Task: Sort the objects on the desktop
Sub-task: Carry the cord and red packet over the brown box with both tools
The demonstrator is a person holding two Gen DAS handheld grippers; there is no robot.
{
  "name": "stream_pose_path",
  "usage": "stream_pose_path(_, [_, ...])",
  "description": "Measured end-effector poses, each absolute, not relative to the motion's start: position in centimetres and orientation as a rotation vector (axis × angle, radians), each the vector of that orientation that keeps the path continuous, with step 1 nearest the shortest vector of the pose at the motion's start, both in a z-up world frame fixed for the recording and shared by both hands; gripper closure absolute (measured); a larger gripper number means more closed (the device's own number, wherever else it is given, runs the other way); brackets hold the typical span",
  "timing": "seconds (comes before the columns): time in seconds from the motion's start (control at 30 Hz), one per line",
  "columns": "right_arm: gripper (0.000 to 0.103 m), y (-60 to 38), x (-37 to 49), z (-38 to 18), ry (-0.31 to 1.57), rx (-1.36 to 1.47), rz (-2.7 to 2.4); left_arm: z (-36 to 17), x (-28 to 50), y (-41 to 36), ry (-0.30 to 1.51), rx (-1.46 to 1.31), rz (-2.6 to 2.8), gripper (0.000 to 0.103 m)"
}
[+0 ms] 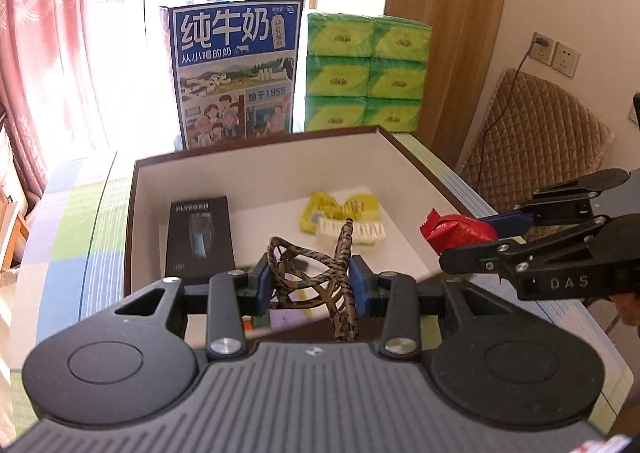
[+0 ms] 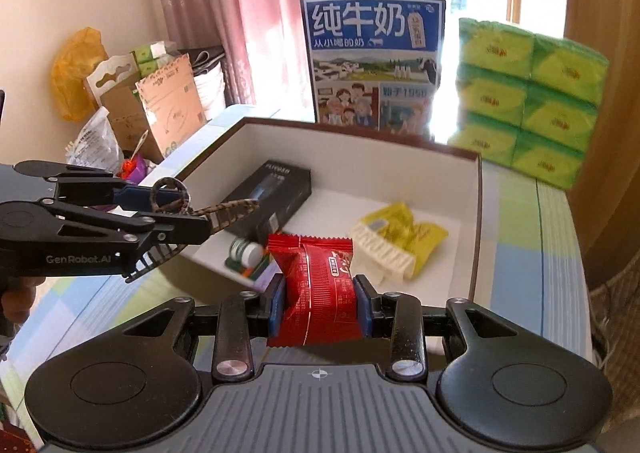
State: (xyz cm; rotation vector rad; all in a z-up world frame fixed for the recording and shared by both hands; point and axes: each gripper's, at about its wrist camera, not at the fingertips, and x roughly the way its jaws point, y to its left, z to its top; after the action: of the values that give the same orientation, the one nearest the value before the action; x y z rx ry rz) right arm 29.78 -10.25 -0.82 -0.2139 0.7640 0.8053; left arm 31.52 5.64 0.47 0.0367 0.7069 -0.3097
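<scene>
The left hand-held gripper [image 1: 311, 285] clamps a leopard-print hair clip [image 1: 320, 277] above the box [image 1: 256, 169]. The right hand-held gripper [image 2: 320, 307] pinches a red snack packet [image 2: 316, 289]. Only the right wrist view shows a small bottle [image 2: 246, 253] inside.

Milk carton [image 1: 236, 73] reads "纯牛奶", "1955"; left gripper [image 2: 192, 221] reads "GenRobot.AI".

Left wrist view: mounted behind the left gripper [image 1: 311, 285], looking forward and slightly down, close above the near edge of the open box [image 1: 256, 169]. Right wrist view: same mounting behind the right gripper [image 2: 320, 303], aimed at that box from its near right. Shared: box interior, milk carton [image 1: 236, 73], green tissue packs [image 1: 366, 71], and each other's gripper.
</scene>
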Motion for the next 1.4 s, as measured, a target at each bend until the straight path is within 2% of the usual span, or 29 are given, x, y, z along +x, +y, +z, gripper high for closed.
stream_pose_path(0.3, [0.07,-8.3,34.0,-0.6,0.75,-0.256,0.787,0.2,36.6,5.6,0.729,0.045,-0.308,0.069])
stream_pose_path(0.67, [0.07,-5.9,40.2,-3.1,0.815,-0.301,0.731,-1.4,43.9,6.2,0.822,0.036,-0.279,0.069])
stream_pose_path(1.03, [0.07,-3.5,44.9,-6.4,0.882,-0.357,0.68,-5.3,50.2,4.6,0.916,0.069,-0.259,0.069])
stream_pose_path(1.4, [0.07,-2.9,47.4,-8.5,0.938,-0.342,0.652,-8.5,53.4,3.1,0.961,0.107,-0.261,0.069])
